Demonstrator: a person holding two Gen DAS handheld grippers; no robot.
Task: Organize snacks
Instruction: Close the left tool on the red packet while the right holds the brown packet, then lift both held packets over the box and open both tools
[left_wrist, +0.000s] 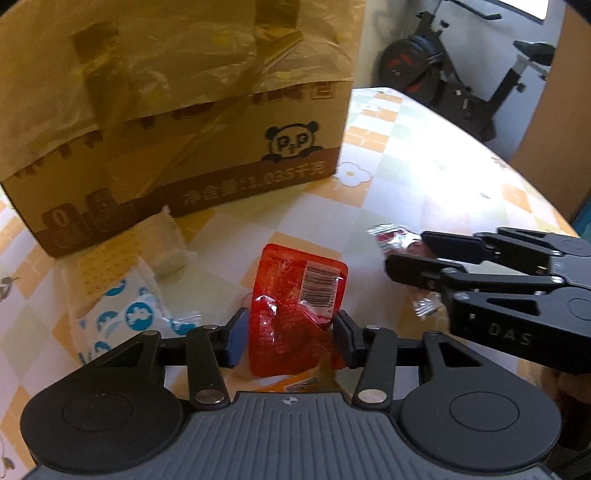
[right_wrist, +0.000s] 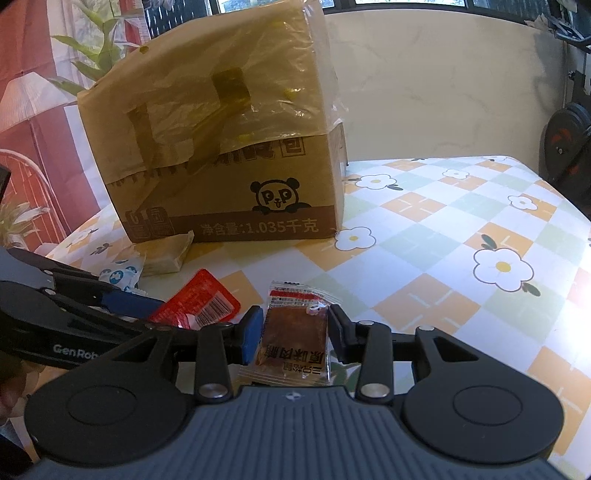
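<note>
A red snack packet (left_wrist: 295, 295) with a barcode sits crumpled between the pads of my left gripper (left_wrist: 290, 339), which is shut on it just above the table. The same red packet (right_wrist: 199, 302) and left gripper (right_wrist: 166, 314) show at the lower left of the right wrist view. My right gripper (right_wrist: 293, 332) is shut on a brown snack packet (right_wrist: 295, 325) in a clear wrapper. In the left wrist view the right gripper (left_wrist: 406, 253) reaches in from the right with that clear-wrapped packet (left_wrist: 391, 236). A cardboard box (left_wrist: 184, 147) (right_wrist: 221, 184) with a panda print stands behind.
A blue-and-white packet (left_wrist: 129, 314) (right_wrist: 118, 275) and a pale beige packet (left_wrist: 166, 243) (right_wrist: 166, 254) lie in front of the box. An orange packet (left_wrist: 295, 384) lies under the red one. The table (left_wrist: 406, 166) (right_wrist: 443, 240) has a flowered checked cloth. An exercise bike (left_wrist: 461, 74) stands beyond.
</note>
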